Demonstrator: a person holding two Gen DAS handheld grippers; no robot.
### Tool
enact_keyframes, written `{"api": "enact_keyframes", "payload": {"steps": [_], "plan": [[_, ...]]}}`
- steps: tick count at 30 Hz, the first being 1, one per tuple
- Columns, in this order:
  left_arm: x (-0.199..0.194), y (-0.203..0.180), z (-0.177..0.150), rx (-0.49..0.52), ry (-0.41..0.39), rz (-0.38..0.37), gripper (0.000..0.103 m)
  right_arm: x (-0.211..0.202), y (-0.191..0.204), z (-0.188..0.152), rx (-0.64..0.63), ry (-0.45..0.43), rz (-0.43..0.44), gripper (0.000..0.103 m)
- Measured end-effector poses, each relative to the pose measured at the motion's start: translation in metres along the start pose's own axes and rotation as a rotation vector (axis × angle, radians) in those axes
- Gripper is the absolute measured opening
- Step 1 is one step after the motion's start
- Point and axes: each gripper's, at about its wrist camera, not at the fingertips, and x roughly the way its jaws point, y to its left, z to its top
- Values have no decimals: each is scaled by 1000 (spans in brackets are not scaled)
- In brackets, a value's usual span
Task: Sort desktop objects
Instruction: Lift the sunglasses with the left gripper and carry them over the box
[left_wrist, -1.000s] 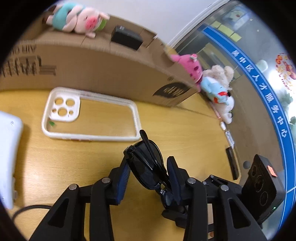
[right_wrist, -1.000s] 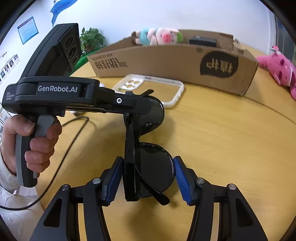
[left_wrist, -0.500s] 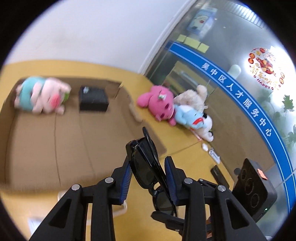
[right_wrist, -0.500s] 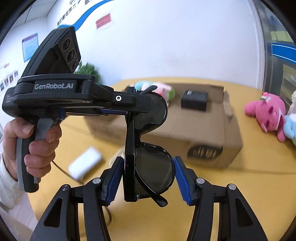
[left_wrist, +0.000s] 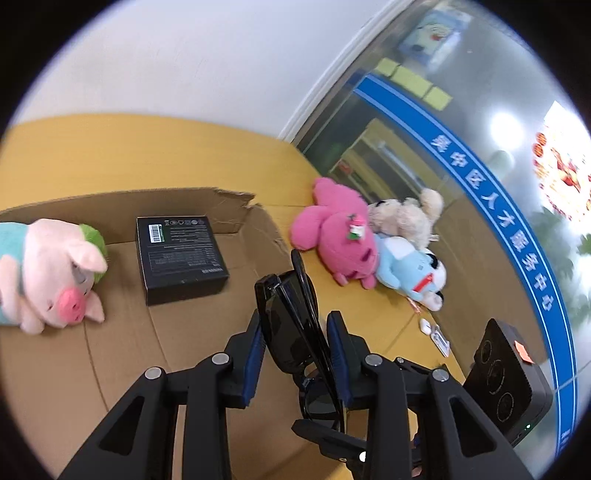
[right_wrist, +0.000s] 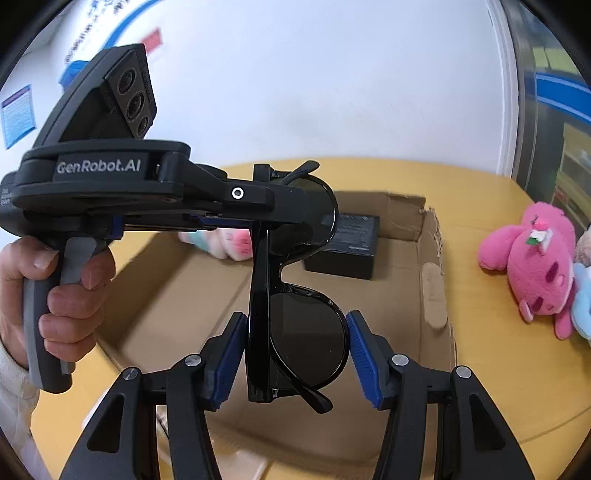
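Both grippers' fingers (right_wrist: 229, 350) seemingly pinch folded sunglasses (right_wrist: 295, 332) above box (right_wrist: 432, 295).

The pig plush (left_wrist: 51, 273) is cut off at left; small items (left_wrist: 436, 334) unreadable.

Black folded sunglasses (right_wrist: 295, 295), dark lenses, held upright in air above open cardboard box (right_wrist: 436, 295)

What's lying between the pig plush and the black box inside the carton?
Nothing: the left wrist view shows bare cardboard floor between the pig plush and the black box.
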Motion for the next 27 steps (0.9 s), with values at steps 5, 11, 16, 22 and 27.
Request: {"api": "enact_keyframes", "payload": {"steps": [5, 11, 16, 22, 27], "plan": [[50, 38, 17, -113, 85, -52, 30, 44, -28, 8, 68, 110, -15, 54], [102, 66, 7, -231, 185, -105, 30, 89, -52, 5, 116, 330, -84, 54], [122, 80, -1, -294, 232, -104, 30, 107, -56, -1, 145, 456, -135, 53], [140, 88, -7, -322, 277, -95, 30, 126, -52, -6, 154, 554, -191, 53], [143, 75, -6, -274, 283, -46, 31, 131, -54, -11, 176, 598, -215, 54]]}}
